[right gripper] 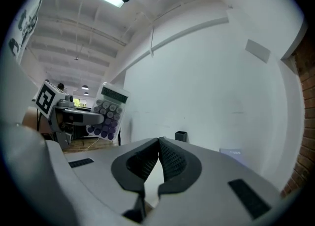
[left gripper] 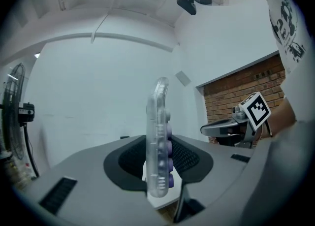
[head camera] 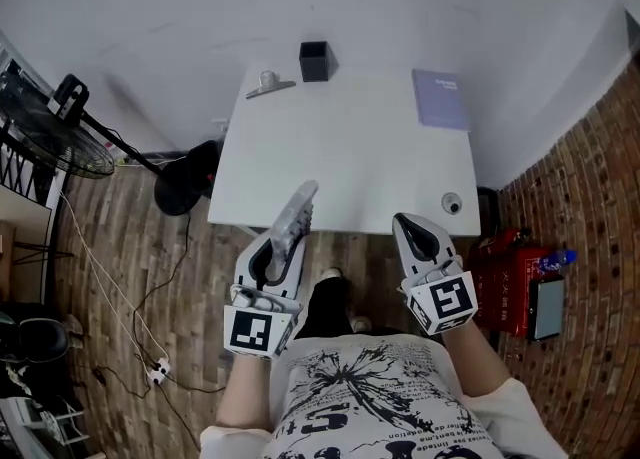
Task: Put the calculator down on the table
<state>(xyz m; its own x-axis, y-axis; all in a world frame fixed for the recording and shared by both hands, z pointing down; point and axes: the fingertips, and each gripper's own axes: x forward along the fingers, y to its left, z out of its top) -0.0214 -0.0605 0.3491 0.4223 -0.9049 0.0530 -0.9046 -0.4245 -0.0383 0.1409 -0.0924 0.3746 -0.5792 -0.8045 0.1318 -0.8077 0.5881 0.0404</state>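
The calculator (head camera: 298, 209) is a clear slab with purple keys. My left gripper (head camera: 290, 239) is shut on its lower end and holds it upright over the near edge of the white table (head camera: 340, 157). In the left gripper view the calculator (left gripper: 158, 141) stands edge-on between the pads, keys facing right. My right gripper (head camera: 405, 222) hangs at the table's near edge, shut and empty, with its pads meeting at the tips (right gripper: 158, 144). From the right gripper view the calculator (right gripper: 107, 114) shows its keys at the left.
On the table stand a black cup (head camera: 314, 61) at the far edge, a silver stapler-like tool (head camera: 268, 85) to its left, a purple notebook (head camera: 441, 99) at the far right and a small round thing (head camera: 452, 203) near the right front corner. A fan (head camera: 60, 137) stands at the left, a red crate (head camera: 515, 282) at the right.
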